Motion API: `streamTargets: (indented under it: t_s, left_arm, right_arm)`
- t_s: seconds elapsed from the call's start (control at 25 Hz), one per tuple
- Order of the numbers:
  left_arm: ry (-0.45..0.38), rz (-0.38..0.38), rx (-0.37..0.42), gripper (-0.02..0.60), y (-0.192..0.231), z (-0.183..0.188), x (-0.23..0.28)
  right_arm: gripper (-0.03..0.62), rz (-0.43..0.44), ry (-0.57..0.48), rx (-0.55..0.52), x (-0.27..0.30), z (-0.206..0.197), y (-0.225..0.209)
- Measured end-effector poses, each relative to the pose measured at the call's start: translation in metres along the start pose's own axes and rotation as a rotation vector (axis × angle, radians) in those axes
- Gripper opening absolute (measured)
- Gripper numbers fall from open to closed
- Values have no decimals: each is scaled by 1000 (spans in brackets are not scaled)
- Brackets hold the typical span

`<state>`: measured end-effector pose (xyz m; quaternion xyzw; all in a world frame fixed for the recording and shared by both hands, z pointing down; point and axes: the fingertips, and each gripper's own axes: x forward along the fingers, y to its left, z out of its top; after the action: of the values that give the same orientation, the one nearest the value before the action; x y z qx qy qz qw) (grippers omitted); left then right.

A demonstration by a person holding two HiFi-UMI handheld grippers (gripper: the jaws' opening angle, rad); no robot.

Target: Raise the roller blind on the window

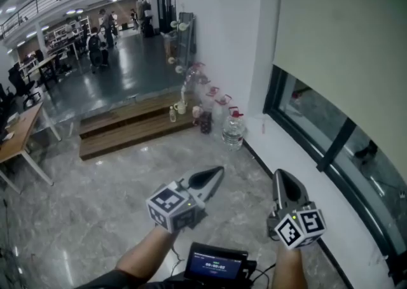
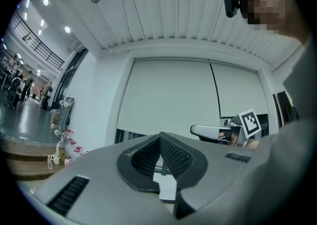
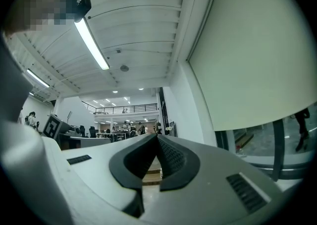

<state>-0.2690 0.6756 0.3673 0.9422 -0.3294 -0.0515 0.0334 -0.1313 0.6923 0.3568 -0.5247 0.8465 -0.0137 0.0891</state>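
Left gripper (image 1: 220, 170) first: jaws pressed together, nothing between them, and its own view shows the ribbed pads (image 2: 173, 155) meeting at the tip. The right gripper (image 1: 278, 175) is just beside it, also closed and empty, with its dark pads (image 3: 171, 157) touching. The two sit side by side over the marble floor (image 1: 127, 179).

Ahead and to the right of the right gripper is the roller blind (image 1: 343, 39). It is drawn down over most of the window (image 1: 331, 148), with a band of glass showing under its bottom edge. Neither gripper touches it.

Out in front of the left gripper, near the wall, stands a big water bottle (image 1: 233, 130). Farther off to the left is a wooden step (image 1: 127, 128). Behind the grippers, close to the person, sits a small screen (image 1: 216, 262).
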Motion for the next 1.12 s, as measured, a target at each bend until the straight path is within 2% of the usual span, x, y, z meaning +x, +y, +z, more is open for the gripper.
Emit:
streamTargets:
  t_s: [0.44,0.64,0.96,1.12]
  left_arm:
    - [2,-3,24,-8,15,-3,108]
    - [4,21,52,-8,36,1,136]
    - [2,-5,15,-8,87,-8,181]
    - [-6,-35,18,-8,118,1,196]
  right_arm:
    - [5,25,-22,-24,43,12,-101]
    - [5,36,-12,-23,66,9,-120]
    - [5,-13,12,-32,114,-7,-155]
    - [5,-36,16,-38,150,-5,-160]
